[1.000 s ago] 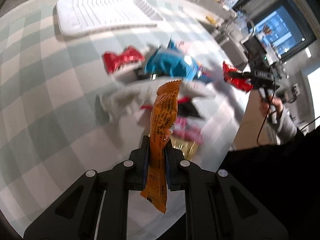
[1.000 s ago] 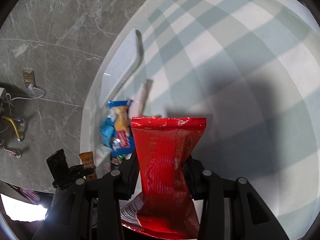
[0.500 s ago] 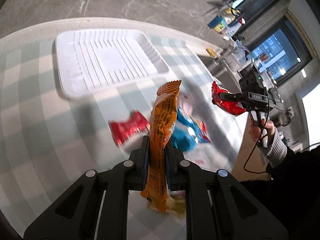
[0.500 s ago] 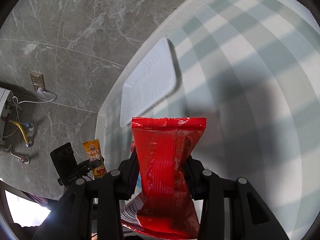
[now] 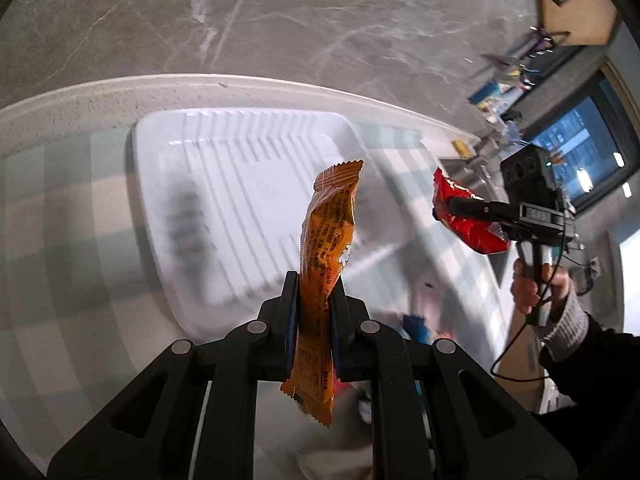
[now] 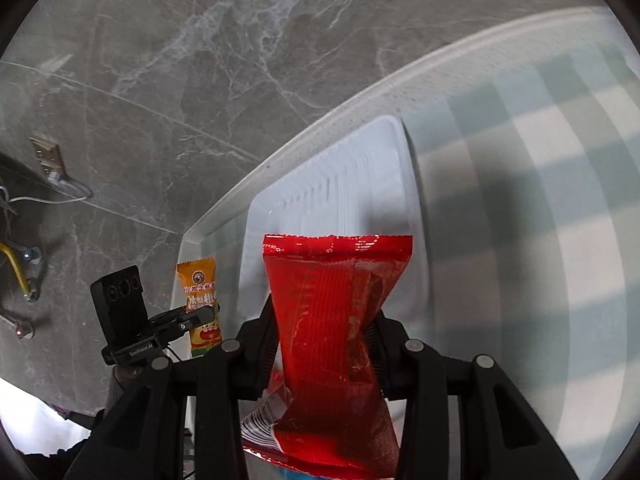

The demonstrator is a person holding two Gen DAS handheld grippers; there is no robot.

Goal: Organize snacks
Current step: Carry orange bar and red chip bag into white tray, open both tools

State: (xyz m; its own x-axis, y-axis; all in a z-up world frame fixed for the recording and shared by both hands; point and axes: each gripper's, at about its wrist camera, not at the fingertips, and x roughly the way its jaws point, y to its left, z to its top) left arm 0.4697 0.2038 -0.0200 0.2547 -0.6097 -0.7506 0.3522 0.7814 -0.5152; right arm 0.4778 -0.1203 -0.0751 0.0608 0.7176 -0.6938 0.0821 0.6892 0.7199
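Observation:
My left gripper [image 5: 314, 284] is shut on a long orange snack packet [image 5: 326, 248], held upright over the near edge of the white ribbed tray [image 5: 240, 168]. My right gripper [image 6: 324, 320] is shut on a red snack bag [image 6: 336, 300], which stands in front of the same tray [image 6: 348, 184]. In the left wrist view the right gripper [image 5: 452, 206] with the red bag [image 5: 468, 216] hangs to the right of the tray. In the right wrist view the left gripper [image 6: 204, 314] with its orange packet [image 6: 200, 300] shows at the left.
The tray lies on a round table with a pale green checked cloth [image 6: 540, 200], close to its far rim. A few loose snacks [image 5: 416, 328] lie behind my left fingers. A grey marble floor [image 5: 280, 20] surrounds the table. A hand and sleeve [image 5: 560, 312] hold the right gripper.
Both grippers have travelled from the snack pile toward the white tray, each keeping its packet. The tray now fills the middle of both views and the pile has dropped nearly out of sight.

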